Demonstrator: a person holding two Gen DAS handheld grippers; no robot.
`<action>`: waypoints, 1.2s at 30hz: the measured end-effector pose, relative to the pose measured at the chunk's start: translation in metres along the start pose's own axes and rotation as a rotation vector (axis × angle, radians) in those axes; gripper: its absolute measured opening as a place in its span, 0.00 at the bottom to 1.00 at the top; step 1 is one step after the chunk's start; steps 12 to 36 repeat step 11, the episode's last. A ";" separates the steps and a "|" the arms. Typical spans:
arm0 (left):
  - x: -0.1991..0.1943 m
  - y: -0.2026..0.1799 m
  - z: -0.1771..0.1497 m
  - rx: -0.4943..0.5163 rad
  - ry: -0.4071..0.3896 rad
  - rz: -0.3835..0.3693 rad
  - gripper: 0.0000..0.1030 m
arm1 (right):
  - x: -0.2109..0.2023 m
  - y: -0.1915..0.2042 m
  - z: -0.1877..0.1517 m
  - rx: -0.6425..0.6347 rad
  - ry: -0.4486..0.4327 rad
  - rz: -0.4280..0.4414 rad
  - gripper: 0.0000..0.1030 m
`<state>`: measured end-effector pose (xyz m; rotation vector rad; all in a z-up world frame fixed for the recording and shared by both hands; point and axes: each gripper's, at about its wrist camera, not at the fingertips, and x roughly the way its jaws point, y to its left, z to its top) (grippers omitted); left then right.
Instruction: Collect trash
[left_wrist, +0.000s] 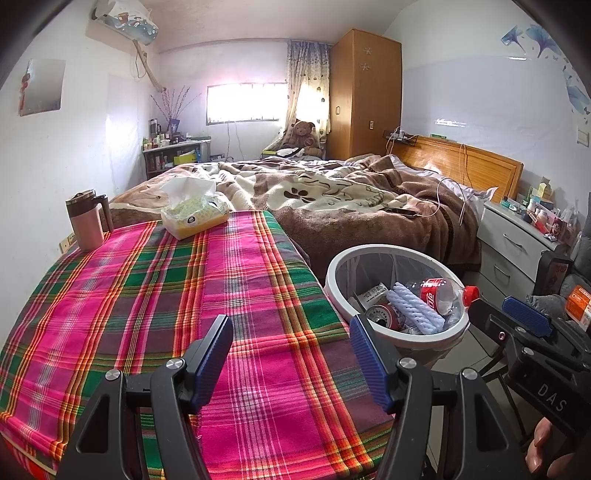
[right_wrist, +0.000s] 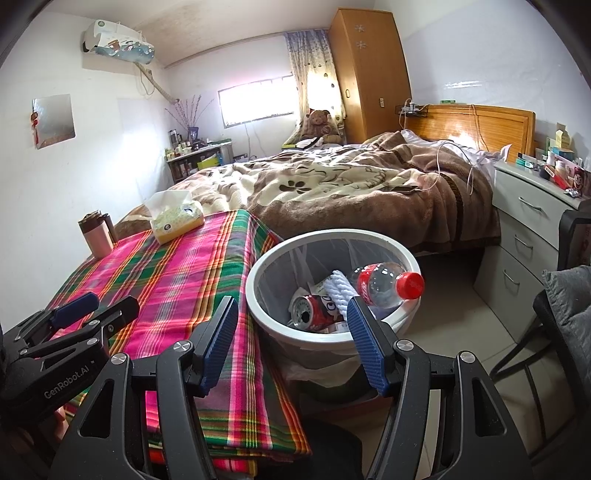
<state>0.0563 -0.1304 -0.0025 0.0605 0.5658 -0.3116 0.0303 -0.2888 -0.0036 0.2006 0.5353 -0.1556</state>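
Both grippers are held with jaws apart and nothing between them. The trash bin (right_wrist: 334, 334) lies just ahead of the right gripper (right_wrist: 291, 347), nearer than to the left gripper (left_wrist: 291, 360), with a bottle (right_wrist: 384, 284) angled across its far rim.

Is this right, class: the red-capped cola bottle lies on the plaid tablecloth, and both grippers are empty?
Not quite. The cola bottle lies in the white bin beside the table, as the right wrist view shows. Both the left gripper and the right gripper are indeed empty.
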 end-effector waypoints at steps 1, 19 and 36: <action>0.000 0.000 0.000 0.001 -0.001 -0.001 0.64 | 0.000 0.000 0.000 0.000 0.000 0.000 0.61; 0.001 -0.001 0.001 -0.002 0.006 0.002 0.64 | 0.000 0.002 -0.001 0.001 -0.002 -0.001 0.61; 0.001 -0.001 0.001 -0.002 0.006 0.002 0.64 | 0.000 0.002 -0.001 0.001 -0.002 -0.001 0.61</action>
